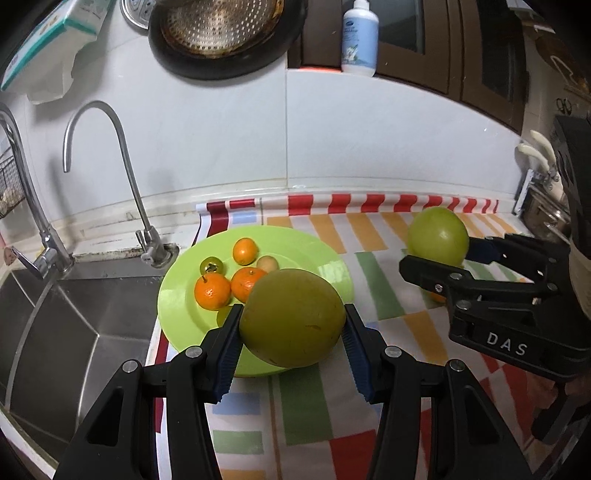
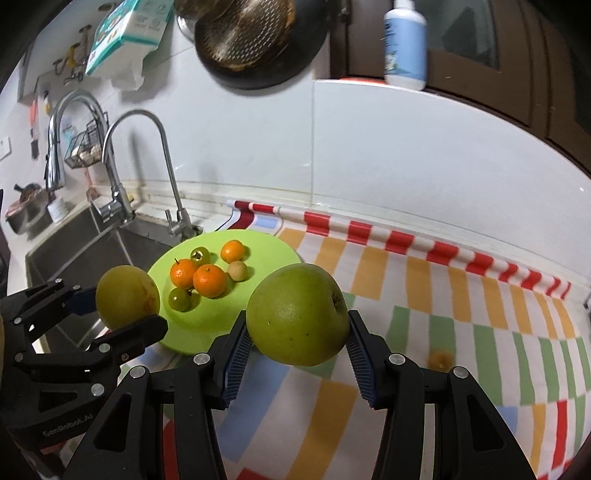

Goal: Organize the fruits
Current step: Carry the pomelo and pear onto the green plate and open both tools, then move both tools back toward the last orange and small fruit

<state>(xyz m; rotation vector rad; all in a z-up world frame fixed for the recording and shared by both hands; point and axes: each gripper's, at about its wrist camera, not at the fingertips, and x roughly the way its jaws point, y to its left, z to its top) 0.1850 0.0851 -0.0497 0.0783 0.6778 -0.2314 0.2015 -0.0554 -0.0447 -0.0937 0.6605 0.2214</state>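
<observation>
My left gripper is shut on a large yellow-green fruit and holds it above the near edge of the lime green plate. The plate carries mandarins, a small green fruit and a small pale fruit. My right gripper is shut on a green apple, held above the striped cloth to the right of the plate. The left gripper with its fruit shows in the right wrist view, and the right gripper with the apple shows in the left wrist view.
A steel sink with two taps lies left of the plate. A small orange fruit lies on the cloth at the right. A dark pan hangs on the wall and a bottle stands on the ledge. A knife rack is at far right.
</observation>
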